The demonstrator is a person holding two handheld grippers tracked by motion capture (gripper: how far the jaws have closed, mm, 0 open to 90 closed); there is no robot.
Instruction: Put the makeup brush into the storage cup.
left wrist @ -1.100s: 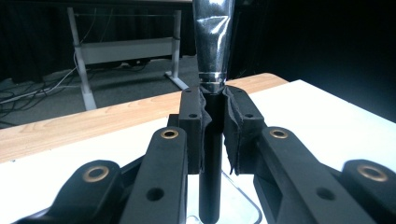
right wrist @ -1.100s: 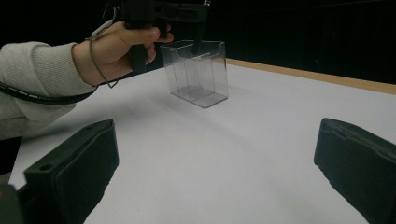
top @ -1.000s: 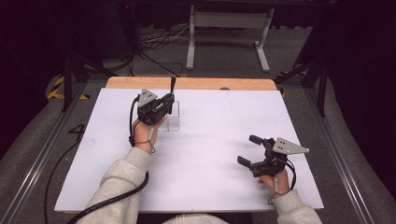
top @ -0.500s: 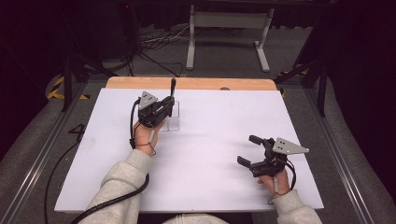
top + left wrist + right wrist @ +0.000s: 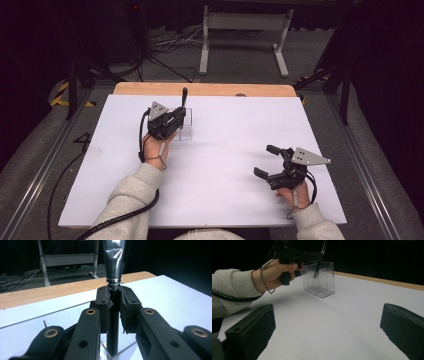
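Note:
A slim black-handled tool with a shiny silver collar, probably a brush [image 5: 114,262], stands upright in a clear plastic box [image 5: 186,128] with compartments, at the back left of the white table. My left gripper [image 5: 181,116] is shut on its black handle [image 5: 113,317] just below the collar, right above the box. In the right gripper view, the box [image 5: 320,281] and the tool's lower end [image 5: 318,268] inside it sit beyond the left hand. My right gripper [image 5: 269,161] hovers low over the table's right front, open and empty, its pads [image 5: 252,331] wide apart.
The white sheet [image 5: 225,150] covers the table, with a bare wooden strip [image 5: 200,89] along the far edge. A metal stand [image 5: 242,30] and cables lie on the floor beyond. A black cable [image 5: 120,217] trails from the left sleeve.

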